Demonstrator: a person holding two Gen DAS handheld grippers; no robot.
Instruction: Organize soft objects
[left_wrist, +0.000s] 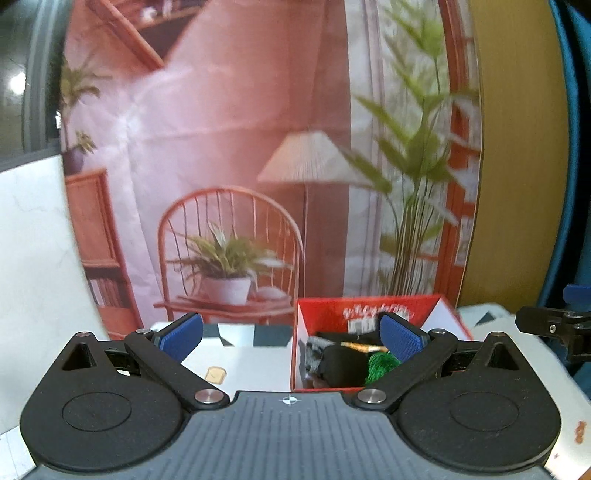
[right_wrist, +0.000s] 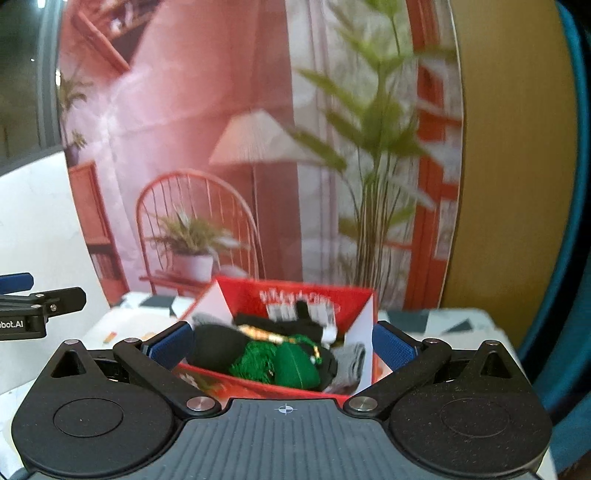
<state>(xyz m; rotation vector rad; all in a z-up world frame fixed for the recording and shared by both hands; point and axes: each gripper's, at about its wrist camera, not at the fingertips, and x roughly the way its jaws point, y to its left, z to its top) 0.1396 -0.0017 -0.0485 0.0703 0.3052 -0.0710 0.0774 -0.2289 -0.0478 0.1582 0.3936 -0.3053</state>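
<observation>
Nearest in the right wrist view, the right gripper (right_wrist: 282, 345) has its jaws spread wide and empty, one blue pad on each side of the red box (right_wrist: 258, 386) without clearly touching it. The box stands open on the table and holds the soft things: a green tasselled piece (right_wrist: 295, 369) at the front, a black bundle (right_wrist: 216, 349) to its left, grey fabric (right_wrist: 351, 363) at the right wall, and a gold-trimmed black item (right_wrist: 273, 330) behind (the whole heap is somewhat blurred).

The left gripper (left_wrist: 291, 338) is likewise wide open, holding nothing; the same red box (left_wrist: 295, 354) sits ahead and to its right, the green piece (left_wrist: 380, 365) partly behind the right pad.

The white tabletop (left_wrist: 255, 365) carries dark geometric patches and a small yellowish sticker (left_wrist: 215, 374). Behind stands a printed backdrop (left_wrist: 240, 147) of a pink room with a chair, lamp and plants, with a yellow panel (left_wrist: 517, 166) to its right.

Each view catches the other gripper at its edge; only the left view shows the sticker clearly.
</observation>
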